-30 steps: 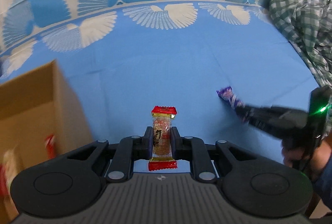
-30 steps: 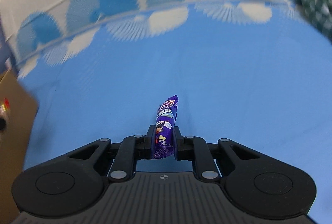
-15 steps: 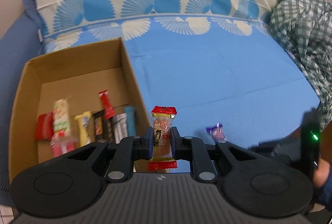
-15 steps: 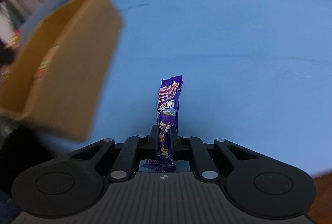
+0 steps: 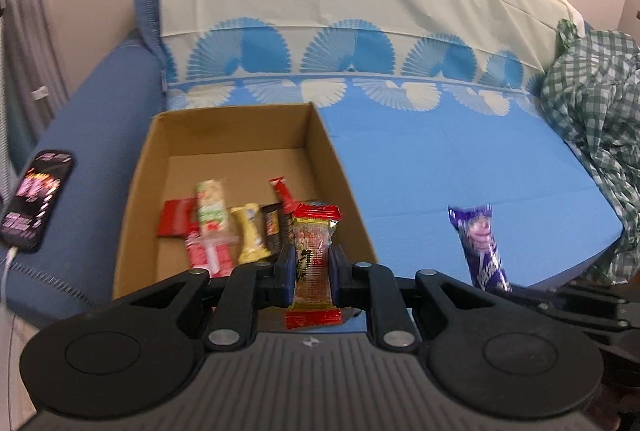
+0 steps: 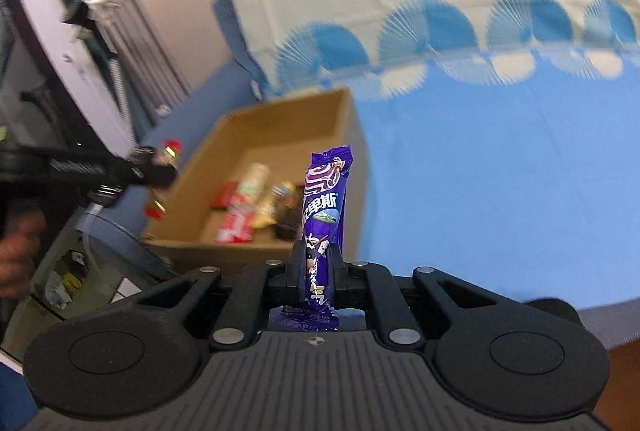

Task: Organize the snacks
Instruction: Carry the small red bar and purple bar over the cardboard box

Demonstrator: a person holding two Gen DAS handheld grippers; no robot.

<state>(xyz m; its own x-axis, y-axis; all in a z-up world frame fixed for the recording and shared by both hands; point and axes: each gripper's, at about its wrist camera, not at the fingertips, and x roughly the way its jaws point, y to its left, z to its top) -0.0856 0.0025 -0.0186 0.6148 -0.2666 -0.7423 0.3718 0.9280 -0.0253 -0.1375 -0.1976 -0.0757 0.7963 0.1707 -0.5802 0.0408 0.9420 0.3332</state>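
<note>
1. My left gripper [image 5: 313,267] is clamped on a red-ended peanut bar [image 5: 315,259], pinched around its middle with both crimped ends sticking out. In the left wrist view it sits low centre, just in front of the near rim of the cardboard box [image 5: 344,187]. If I let go too soon, I judge it would strike that rim or drop in front of it.

2. My right gripper [image 6: 319,271] is closed on a purple candy wrapper [image 6: 325,215], held near its lower end, so most of it stands free above the jaws. That long free end could flop or snag on the box wall when I reach in.

3. Both grippers are aimed at the same box corner. In the right wrist view my left gripper shows at middle left; in the left wrist view the purple wrapper shows at lower right. Going in together, I think they could knock each other.

4. The snacks in the box [image 5: 224,231] crowd its near half, while the far half looks bare. Dropping short would pile onto them.

5. A phone [image 5: 38,199] lies on the sofa arm at the left edge. A wide swing could catch it.
</note>
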